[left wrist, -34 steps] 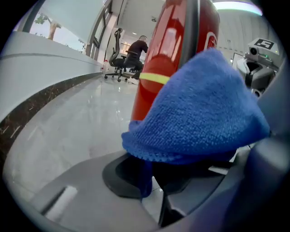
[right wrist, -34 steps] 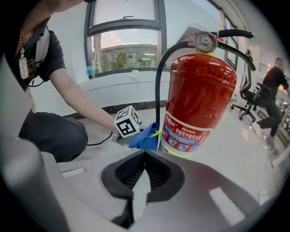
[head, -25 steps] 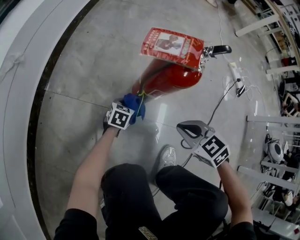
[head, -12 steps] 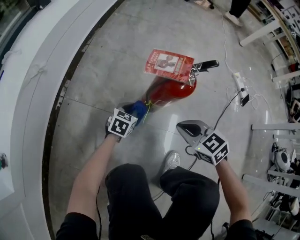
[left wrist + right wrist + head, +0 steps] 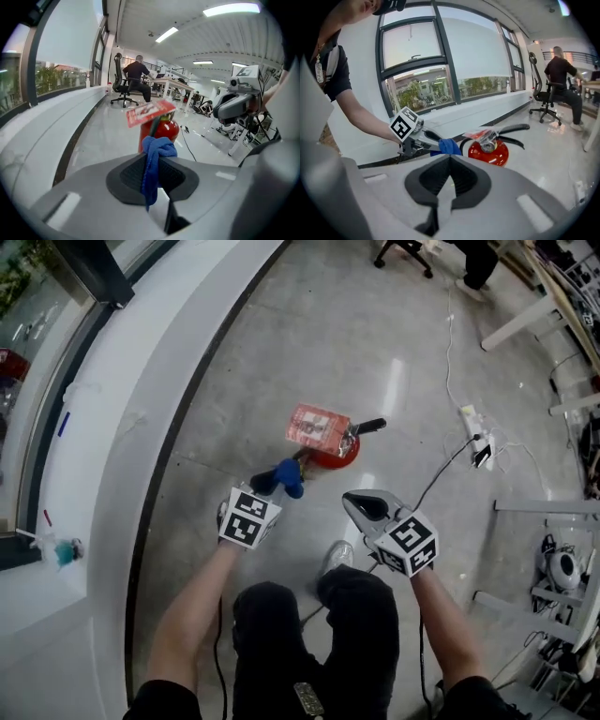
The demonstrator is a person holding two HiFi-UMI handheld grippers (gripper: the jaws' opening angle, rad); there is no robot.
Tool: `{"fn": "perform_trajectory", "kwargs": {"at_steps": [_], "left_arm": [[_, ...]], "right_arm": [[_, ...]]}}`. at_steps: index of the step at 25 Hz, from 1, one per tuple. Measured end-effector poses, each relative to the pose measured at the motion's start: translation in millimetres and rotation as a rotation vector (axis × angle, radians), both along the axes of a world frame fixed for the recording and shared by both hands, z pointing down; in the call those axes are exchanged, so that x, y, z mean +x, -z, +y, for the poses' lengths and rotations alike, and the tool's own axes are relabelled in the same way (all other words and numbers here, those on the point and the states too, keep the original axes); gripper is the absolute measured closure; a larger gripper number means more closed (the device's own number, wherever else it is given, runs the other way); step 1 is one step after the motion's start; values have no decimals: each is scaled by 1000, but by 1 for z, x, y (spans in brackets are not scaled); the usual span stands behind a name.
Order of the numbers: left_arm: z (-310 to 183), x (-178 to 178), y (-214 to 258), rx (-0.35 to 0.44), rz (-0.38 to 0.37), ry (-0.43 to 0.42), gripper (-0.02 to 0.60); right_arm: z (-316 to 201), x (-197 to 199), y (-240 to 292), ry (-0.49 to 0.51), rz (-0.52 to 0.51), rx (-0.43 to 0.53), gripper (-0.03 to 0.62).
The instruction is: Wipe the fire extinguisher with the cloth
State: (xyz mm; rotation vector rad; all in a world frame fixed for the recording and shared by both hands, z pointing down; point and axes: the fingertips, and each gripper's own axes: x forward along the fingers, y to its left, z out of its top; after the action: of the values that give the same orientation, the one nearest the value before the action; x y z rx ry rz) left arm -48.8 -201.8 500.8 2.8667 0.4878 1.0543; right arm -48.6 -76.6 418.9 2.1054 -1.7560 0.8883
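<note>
The red fire extinguisher [image 5: 333, 454] stands on the grey floor, with a red tag [image 5: 317, 426] on its neck and a black handle [image 5: 368, 427]. My left gripper [image 5: 274, 480] is shut on a blue cloth [image 5: 290, 475], held high above the floor and clear of the extinguisher. In the left gripper view the cloth [image 5: 154, 157] hangs pinched between the jaws, the extinguisher [image 5: 164, 131] beyond it. My right gripper [image 5: 362, 506] hovers to the right with nothing in it; in its own view the jaws [image 5: 450, 160] meet, with the extinguisher [image 5: 490, 152] ahead.
A white curved ledge [image 5: 141, 456] under windows runs along the left. A power strip with cables [image 5: 473, 432] lies on the floor at the right, near white table legs [image 5: 553, 512]. A person sits on an office chair [image 5: 123, 84] farther back. My shoe [image 5: 337, 557] is below the grippers.
Both grippers have risen well above the floor and the head view has pulled back. The cloth, earlier against the extinguisher's body, has come away from it.
</note>
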Motion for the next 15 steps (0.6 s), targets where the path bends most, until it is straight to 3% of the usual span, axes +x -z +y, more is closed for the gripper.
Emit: {"fn": "perform_trajectory", "kwargs": {"at_steps": [7, 15], "left_arm": [[9, -4, 125, 29, 20, 20, 528], [26, -3, 255, -9, 28, 62, 528]], "right_arm": [[1, -2, 94, -70, -58, 62, 591], [15, 19, 197, -157, -57, 139, 591]]}}
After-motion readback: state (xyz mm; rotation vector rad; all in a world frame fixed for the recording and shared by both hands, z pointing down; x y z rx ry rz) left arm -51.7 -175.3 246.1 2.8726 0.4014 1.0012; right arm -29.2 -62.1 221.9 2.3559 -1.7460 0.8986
